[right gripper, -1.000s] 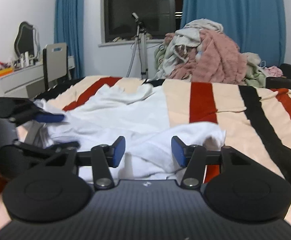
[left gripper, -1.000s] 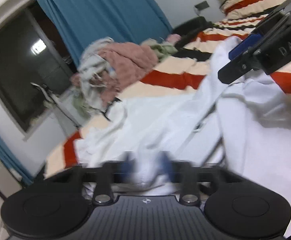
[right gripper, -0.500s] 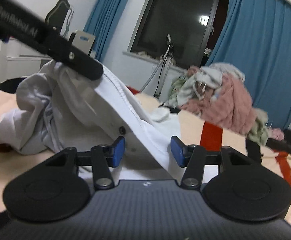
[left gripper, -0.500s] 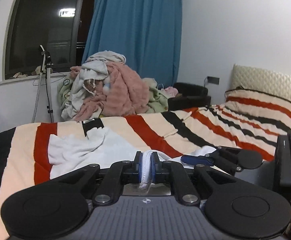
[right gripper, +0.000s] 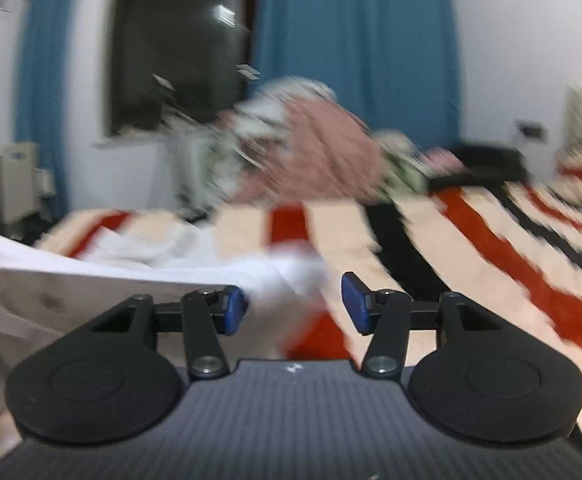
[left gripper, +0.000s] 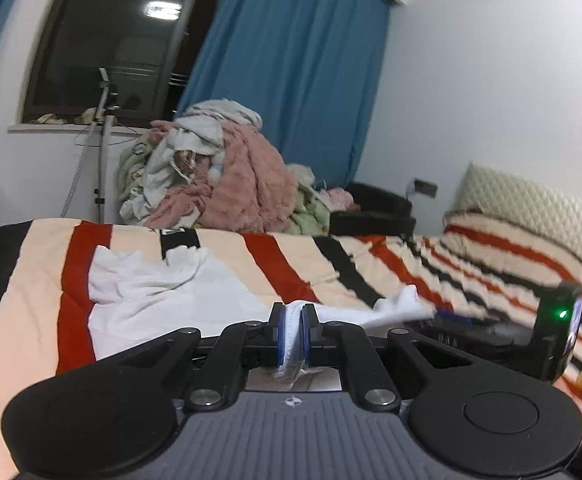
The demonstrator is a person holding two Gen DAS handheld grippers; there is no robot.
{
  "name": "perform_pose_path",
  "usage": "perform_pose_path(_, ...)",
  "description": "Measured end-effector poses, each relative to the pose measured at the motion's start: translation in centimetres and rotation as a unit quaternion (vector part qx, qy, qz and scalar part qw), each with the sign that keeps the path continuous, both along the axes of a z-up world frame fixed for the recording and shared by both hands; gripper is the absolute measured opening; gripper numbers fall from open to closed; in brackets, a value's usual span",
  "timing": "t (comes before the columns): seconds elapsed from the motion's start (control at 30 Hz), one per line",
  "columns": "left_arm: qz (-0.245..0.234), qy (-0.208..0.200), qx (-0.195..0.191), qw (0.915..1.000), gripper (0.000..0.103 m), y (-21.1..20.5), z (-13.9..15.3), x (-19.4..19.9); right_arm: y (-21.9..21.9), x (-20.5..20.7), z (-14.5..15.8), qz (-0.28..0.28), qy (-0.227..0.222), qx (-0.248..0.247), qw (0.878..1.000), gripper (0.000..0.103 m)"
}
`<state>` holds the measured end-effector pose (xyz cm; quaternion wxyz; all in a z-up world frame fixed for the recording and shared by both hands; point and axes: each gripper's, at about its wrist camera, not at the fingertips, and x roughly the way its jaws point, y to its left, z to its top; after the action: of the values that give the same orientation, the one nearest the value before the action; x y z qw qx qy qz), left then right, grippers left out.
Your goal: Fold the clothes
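Note:
A white shirt (left gripper: 163, 292) lies crumpled on the striped bed. My left gripper (left gripper: 290, 334) is shut on a fold of the white shirt, and the cloth stretches from it to the right (left gripper: 395, 306). The right gripper's body (left gripper: 491, 328) shows at the right of the left wrist view, beside that stretched cloth. In the right wrist view my right gripper (right gripper: 294, 306) is open, with the white shirt (right gripper: 91, 276) spread to its left and a blurred edge of cloth between its fingers. The right wrist view is motion-blurred.
The bed has a cream blanket (left gripper: 331, 264) with red and black stripes. A heap of pink, white and green clothes (left gripper: 219, 176) sits at the far edge. Behind are blue curtains (left gripper: 291, 72), a dark window, a tripod stand (left gripper: 103, 152) and a headboard (left gripper: 539, 216).
My left gripper closed on the shirt and lifted it level. My right gripper swung to the right along the shirt and stays open.

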<state>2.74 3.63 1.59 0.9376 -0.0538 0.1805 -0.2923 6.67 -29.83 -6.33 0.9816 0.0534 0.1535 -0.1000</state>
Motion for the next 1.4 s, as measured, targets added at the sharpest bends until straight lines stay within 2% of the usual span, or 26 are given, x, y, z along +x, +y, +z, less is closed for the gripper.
perform_pose_path(0.07,0.011,0.013,-0.025,0.9995,0.009,0.5,0.1,-0.5,-1.2,-0.4,0.3,-0.006,0.008,0.035,0.999,0.055)
perform_pose_path(0.1,0.018,0.019,-0.036,0.999,0.009,0.6,0.0,-0.8,-1.2,-1.2,0.8,-0.006,-0.009,0.04,0.999,0.055)
perform_pose_path(0.2,0.041,0.032,-0.052,0.9973,0.009,0.9,-0.4,-1.4,0.4,-4.2,3.0,0.003,-0.091,-0.004,0.996,0.055)
perform_pose_path(0.3,0.052,0.052,-0.047,0.9962,0.01,1.1,-1.2,-1.1,2.4,-6.5,4.5,0.028,-0.161,-0.046,0.986,0.055)
perform_pose_path(0.47,0.069,0.101,-0.027,0.9921,0.028,0.8,-3.0,-0.4,4.7,-7.7,4.5,0.066,-0.185,-0.089,0.977,0.055)
perform_pose_path(0.5,0.074,0.103,-0.015,0.9919,0.041,0.5,-3.2,-0.5,4.9,-7.8,4.4,0.072,-0.186,-0.092,0.976,0.055)
perform_pose_path(0.53,0.078,0.1,-0.003,0.992,0.054,0.1,-3.4,-0.7,5.0,-7.8,4.3,0.078,-0.185,-0.087,0.976,0.055)
perform_pose_path(0.63,0.091,0.089,0.034,0.9913,0.071,-1.1,-3.9,-1.3,4.9,-8.1,4.2,0.089,-0.184,-0.075,0.976,0.055)
perform_pose_path(0.73,0.089,0.048,0.08,0.9917,0.084,-3.3,-3.9,-2.6,4.7,-7.9,4.4,0.091,-0.18,-0.062,0.977,0.055)
perform_pose_path(0.9,0.057,-0.032,0.142,0.9877,0.087,-8.0,-4.8,-4.6,4.3,-7.7,4.5,0.089,-0.173,-0.04,0.98,0.055)
perform_pose_path(1.0,0.086,-0.063,0.164,0.9807,0.088,-10.1,-5.9,-4.5,4.1,-7.7,4.4,0.086,-0.169,-0.028,0.981,0.055)
perform_pose_path(1.07,0.14,-0.066,0.153,0.976,0.089,-10.1,-6.1,-4.0,3.8,-7.5,4.0,0.081,-0.169,-0.023,0.982,0.055)
perform_pose_path(1.17,0.229,-0.06,0.088,0.9676,0.091,-7.4,-5.5,-3.8,2.9,-7.0,3.4,0.057,-0.159,-0.02,0.985,0.055)
perform_pose_path(1.23,0.27,-0.056,0.052,0.96,0.096,-5.4,-4.5,-4.2,2.3,-6.5,2.7,0.038,-0.146,-0.019,0.988,0.055)
perform_pose_path(1.3,0.293,-0.055,0.032,0.9538,0.097,-3.9,-3.4,-5.1,1.8,-5.6,2.1,0.024,-0.124,-0.012,0.992,0.055)
perform_pose_path(1.4,0.304,-0.052,0.031,0.9506,0.1,-2.5,-2.3,-6.8,1.5,-4.6,1.3,0.009,-0.101,-0.001,0.995,0.055)
